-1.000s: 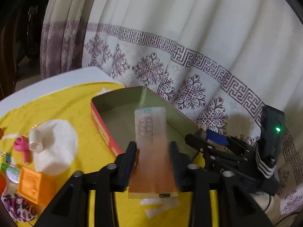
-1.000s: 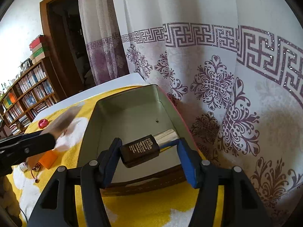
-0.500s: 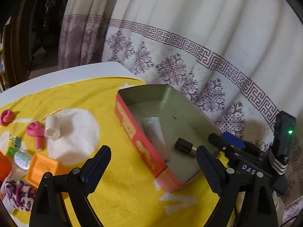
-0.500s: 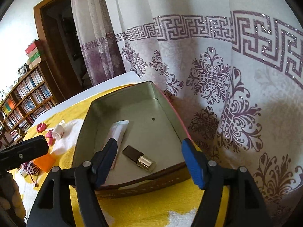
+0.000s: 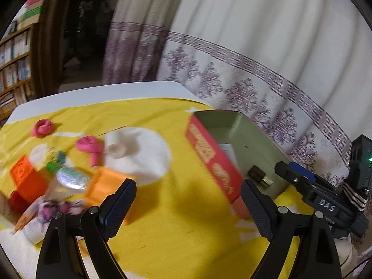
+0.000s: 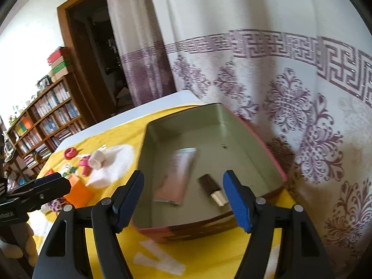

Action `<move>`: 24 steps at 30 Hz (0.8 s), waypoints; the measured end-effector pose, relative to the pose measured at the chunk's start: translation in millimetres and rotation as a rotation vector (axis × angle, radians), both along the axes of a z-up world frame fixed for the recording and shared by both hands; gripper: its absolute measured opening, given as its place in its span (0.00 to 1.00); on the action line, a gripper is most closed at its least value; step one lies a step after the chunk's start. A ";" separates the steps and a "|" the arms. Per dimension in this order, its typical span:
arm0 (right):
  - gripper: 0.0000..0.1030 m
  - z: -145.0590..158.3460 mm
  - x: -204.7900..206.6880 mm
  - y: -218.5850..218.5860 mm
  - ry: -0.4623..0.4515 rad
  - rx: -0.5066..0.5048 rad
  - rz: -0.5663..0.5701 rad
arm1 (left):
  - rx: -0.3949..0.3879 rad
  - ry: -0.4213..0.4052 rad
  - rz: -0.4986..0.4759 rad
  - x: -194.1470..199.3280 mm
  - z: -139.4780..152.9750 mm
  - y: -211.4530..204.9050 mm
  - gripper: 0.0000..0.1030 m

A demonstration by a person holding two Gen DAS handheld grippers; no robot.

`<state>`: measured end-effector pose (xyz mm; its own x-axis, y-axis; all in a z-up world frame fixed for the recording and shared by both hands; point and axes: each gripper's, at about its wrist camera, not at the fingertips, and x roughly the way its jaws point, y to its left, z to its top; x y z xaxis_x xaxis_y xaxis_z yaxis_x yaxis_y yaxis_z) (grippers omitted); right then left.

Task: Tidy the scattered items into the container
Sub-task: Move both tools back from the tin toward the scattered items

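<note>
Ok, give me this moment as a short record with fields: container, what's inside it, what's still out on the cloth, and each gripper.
container: red tin, open, on yellow cloth
inside: pink tube; dark bottle with silver cap
still out: orange blocks, pink pieces, white cup, left of the tin
left gripper: open, nothing between fingers
right gripper: open, empty, above the tin

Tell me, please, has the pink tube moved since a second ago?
Yes. Then the left claw held it above the tin; now the tube lies on the tin's floor, beside the dark bottle.
</note>
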<state>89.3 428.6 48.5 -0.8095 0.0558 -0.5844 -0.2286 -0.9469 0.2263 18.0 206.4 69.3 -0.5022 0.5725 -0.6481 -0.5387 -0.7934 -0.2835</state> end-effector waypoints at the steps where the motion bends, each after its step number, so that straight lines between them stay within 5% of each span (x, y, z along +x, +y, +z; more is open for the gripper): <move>1: 0.72 0.4 -2.7 -7.1 0.000 -0.006 0.018 | -0.001 0.001 0.015 -0.1 -0.3 -6.7 0.90; 24: 0.76 -24.8 -38.8 -121.2 -0.114 0.002 0.246 | -0.026 -0.001 0.440 -9.4 -28.2 -182.6 0.90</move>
<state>50.4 307.3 23.7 -0.7276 -0.1332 -0.6729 -0.0152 -0.9776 0.2099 8.6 23.8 41.1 -0.6935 0.2879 -0.6604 -0.1476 -0.9540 -0.2609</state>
